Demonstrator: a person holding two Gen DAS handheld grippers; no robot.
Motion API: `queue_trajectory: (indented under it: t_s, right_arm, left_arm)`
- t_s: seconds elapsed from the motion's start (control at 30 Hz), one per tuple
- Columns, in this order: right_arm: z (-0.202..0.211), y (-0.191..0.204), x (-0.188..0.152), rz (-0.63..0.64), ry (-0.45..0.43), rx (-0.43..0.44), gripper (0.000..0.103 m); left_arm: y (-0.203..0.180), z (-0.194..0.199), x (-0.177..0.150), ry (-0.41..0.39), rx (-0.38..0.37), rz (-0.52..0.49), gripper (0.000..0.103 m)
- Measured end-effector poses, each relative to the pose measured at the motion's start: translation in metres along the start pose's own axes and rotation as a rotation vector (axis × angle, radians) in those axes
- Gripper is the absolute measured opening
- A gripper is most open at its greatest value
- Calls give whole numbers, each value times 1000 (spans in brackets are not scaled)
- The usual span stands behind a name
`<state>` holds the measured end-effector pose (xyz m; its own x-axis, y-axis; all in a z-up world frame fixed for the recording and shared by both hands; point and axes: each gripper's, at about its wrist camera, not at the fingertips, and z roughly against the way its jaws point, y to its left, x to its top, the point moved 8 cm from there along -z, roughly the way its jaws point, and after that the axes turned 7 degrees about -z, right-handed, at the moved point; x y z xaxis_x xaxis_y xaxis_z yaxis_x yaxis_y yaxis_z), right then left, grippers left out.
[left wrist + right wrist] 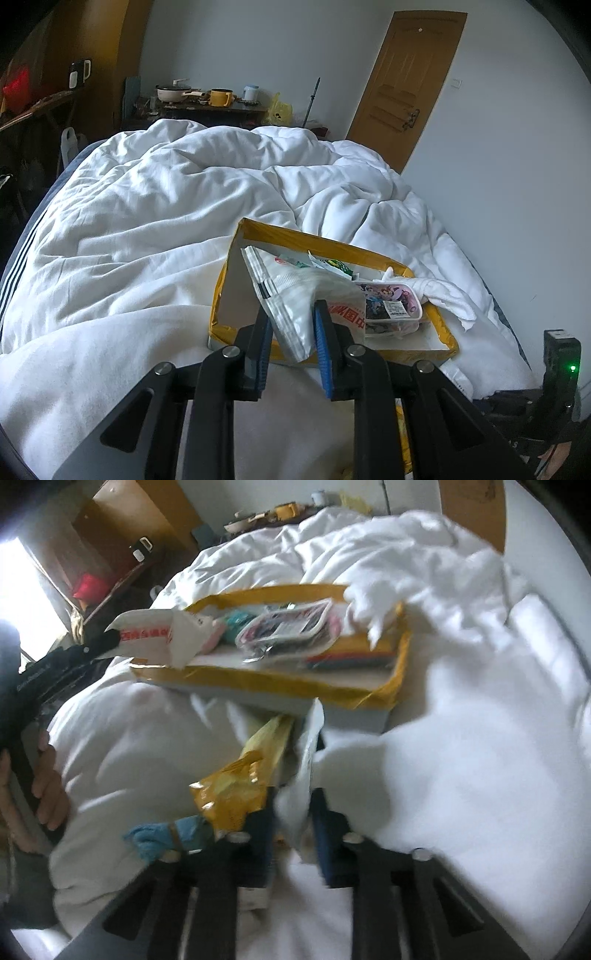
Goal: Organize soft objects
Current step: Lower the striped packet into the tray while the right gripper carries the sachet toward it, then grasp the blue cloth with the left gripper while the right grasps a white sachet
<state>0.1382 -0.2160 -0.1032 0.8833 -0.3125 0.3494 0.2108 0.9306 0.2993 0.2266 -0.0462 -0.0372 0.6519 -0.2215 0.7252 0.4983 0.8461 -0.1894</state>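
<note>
Judging by the shallow yellow-taped cardboard box (pixel 334 245) on the bed, already holding several packets, sorting seems well along. The left tongs (pixel 291 334) are closed on a clear plastic zip pouch of white cloth (pixel 295 295), its long axis slanting up-left over the box's near edge. The right tongs (pixel 293 823) pinch blurred white fabric (pixel 299 775), with a yellow plastic bag (pixel 240 786) and blue cloth (pixel 166 836) left outside.

Soft daylight is provided throughout, the window (pixel 22 590) is blown out at the right view's left edge, motion blur is seen there, and fisheye edges are vignetted.
</note>
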Motion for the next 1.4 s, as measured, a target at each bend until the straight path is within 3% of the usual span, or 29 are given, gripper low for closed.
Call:
queue_trajectory:
  t_s: [0.17,0.3,0.4,0.57,0.73,0.77,0.83,0.87,0.9,0.93,1.03,1.13,1.2,1.3,1.4]
  right_arm:
    - [28,4,20,3,-70,49,9]
    - [51,23,70,3,-140,152,9]
    - [43,39,101,37,-155,160,9]
    - [-2,57,135,37,-55,232,9]
    - [-39,59,139,-10,7,290,13]
    - [-43,57,139,-23,12,296,22]
    - [-46,50,137,-31,7,261,33]
    - [-43,46,136,-29,-13,236,42]
    - [-40,43,137,-32,-30,221,48]
    - [-33,37,136,-46,-55,202,60]
    - [-5,28,130,-67,-116,200,63]
    - [31,23,104,-45,-197,215,66]
    - [45,18,77,-34,-227,207,74]
    - [44,14,24,-39,-162,227,74]
    - [39,11,-28,-48,-83,243,74]
  left_arm:
    - [0,3,10,-3,-42,5,20]
    - [-1,8,39,-25,-62,8,17]
    - [1,-4,57,0,-59,4,16]
    - [12,-41,64,74,-62,17,16]
    - [28,-74,61,122,-10,27,16]
    - [31,-81,56,143,14,22,19]
    - [34,-87,47,178,56,7,41]
    - [35,-88,43,189,73,-3,62]
    - [34,-86,39,186,93,-22,67]
    - [33,-84,36,180,110,-38,67]
    - [25,-71,29,185,158,-89,67]
    - [6,-38,21,108,151,-136,67]
    - [-13,-14,6,69,155,-185,75]
    - [-34,13,-26,65,123,-206,81]
    - [-45,29,-65,117,32,-129,81]
